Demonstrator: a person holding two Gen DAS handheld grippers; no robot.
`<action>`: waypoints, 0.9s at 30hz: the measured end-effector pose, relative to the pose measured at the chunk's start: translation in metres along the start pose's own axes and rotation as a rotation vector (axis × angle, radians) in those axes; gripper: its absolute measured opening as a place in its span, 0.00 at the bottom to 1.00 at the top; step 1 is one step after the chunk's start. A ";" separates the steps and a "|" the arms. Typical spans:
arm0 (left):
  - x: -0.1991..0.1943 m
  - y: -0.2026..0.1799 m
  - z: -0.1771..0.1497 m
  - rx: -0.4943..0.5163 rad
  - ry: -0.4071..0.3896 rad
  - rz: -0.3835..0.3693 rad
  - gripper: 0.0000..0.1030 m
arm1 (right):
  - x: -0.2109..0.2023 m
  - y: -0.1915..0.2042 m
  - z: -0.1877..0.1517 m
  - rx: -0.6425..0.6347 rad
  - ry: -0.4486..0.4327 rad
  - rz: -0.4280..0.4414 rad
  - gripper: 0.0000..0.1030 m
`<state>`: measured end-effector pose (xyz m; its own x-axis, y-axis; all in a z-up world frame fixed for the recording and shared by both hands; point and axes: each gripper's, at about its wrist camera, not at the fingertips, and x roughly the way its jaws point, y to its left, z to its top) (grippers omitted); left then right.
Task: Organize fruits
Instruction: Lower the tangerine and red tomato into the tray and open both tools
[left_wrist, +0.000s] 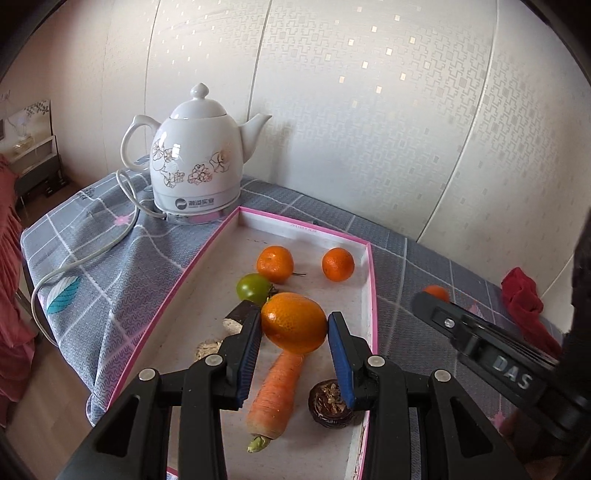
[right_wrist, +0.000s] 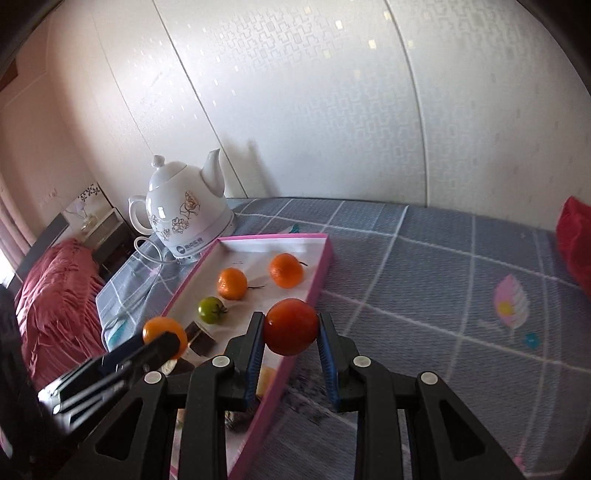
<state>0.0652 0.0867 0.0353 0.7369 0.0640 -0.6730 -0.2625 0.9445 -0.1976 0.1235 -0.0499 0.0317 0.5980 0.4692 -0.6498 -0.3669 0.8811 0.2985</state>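
Jaws of both grippers pinch fruit: the left gripper holds an orange above the tray, the right gripper a tomato over its edge. Both fruits look light, firm, smooth — best gripped across the middle. Each tool angles downward — side by side.

Both wrist cameras look steeply down, close over their tongs (sharing the pink-rimmed tray and kettle).

A grey checked tablecloth covers the table, carrying 1 white kettle, its cord, 1 pink-rimmed tray and a red cloth.
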 end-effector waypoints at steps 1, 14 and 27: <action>0.000 0.000 0.000 0.002 -0.001 0.006 0.36 | 0.003 0.002 0.001 0.003 0.004 0.005 0.27; 0.005 0.007 -0.002 -0.034 0.009 0.063 0.37 | 0.018 0.014 0.003 -0.010 0.060 0.062 0.35; 0.007 0.002 -0.005 -0.021 0.012 0.087 0.37 | -0.002 -0.004 -0.017 -0.023 0.078 -0.042 0.35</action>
<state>0.0666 0.0879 0.0270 0.7031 0.1411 -0.6969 -0.3380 0.9286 -0.1530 0.1112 -0.0553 0.0202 0.5559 0.4247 -0.7146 -0.3592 0.8980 0.2542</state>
